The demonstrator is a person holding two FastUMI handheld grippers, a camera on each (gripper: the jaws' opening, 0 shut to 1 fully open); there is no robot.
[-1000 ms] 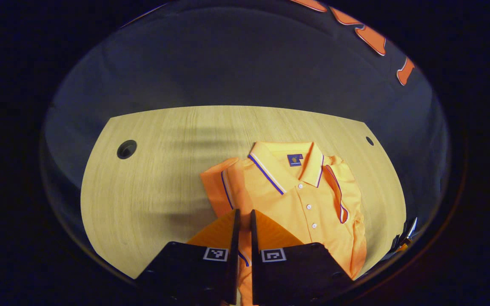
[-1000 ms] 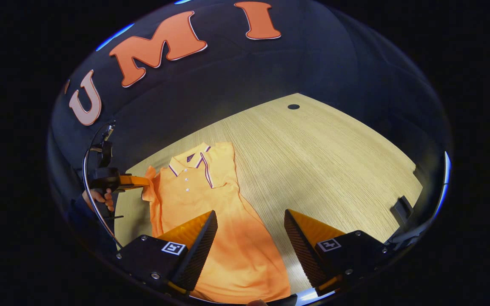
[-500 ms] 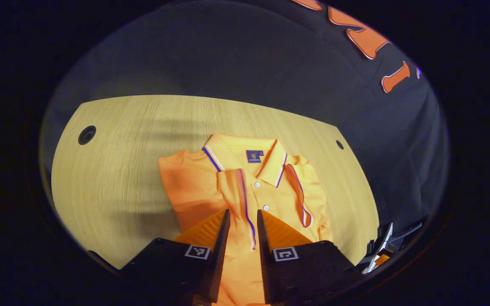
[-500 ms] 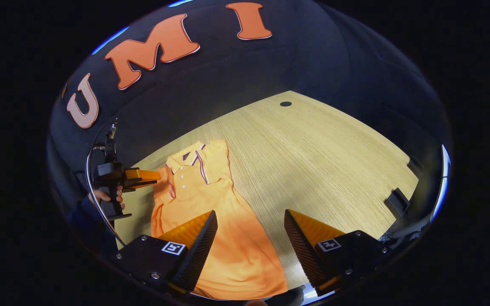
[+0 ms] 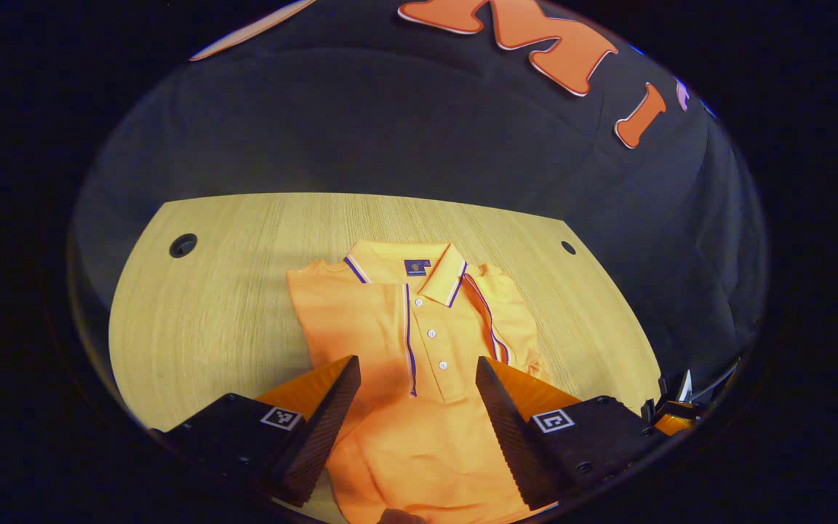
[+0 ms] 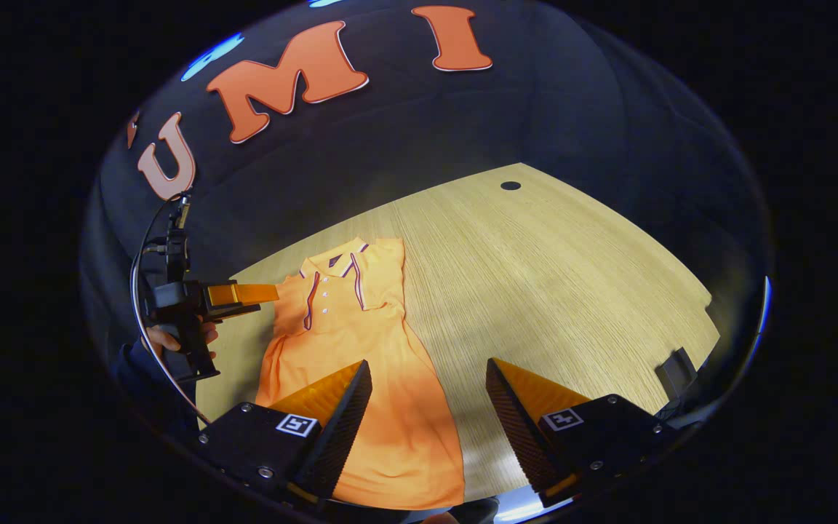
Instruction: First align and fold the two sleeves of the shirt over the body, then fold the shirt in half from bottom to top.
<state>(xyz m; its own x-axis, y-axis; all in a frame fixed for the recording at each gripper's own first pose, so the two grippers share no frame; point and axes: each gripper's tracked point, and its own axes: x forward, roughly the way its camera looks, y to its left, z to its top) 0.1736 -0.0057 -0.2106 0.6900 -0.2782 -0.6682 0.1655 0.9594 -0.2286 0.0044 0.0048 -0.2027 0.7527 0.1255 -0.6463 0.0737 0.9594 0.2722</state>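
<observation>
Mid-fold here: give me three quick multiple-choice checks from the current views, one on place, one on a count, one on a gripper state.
1. Where does the shirt lie?
A. flat on the wooden table
B. hanging from the booth wall
C. on the floor

2. How many white buttons show on the placket in the left gripper view?
A. one
B. three
C. six

3. How is the left gripper set?
A. shut on a sleeve
B. shut, holding nothing
C. open above the shirt

Answers: 1 A, the fabric is spread on the wood. 2 B, three buttons sit in a row below the collar. 3 C, its fingers stand wide apart with the shirt between them.
</observation>
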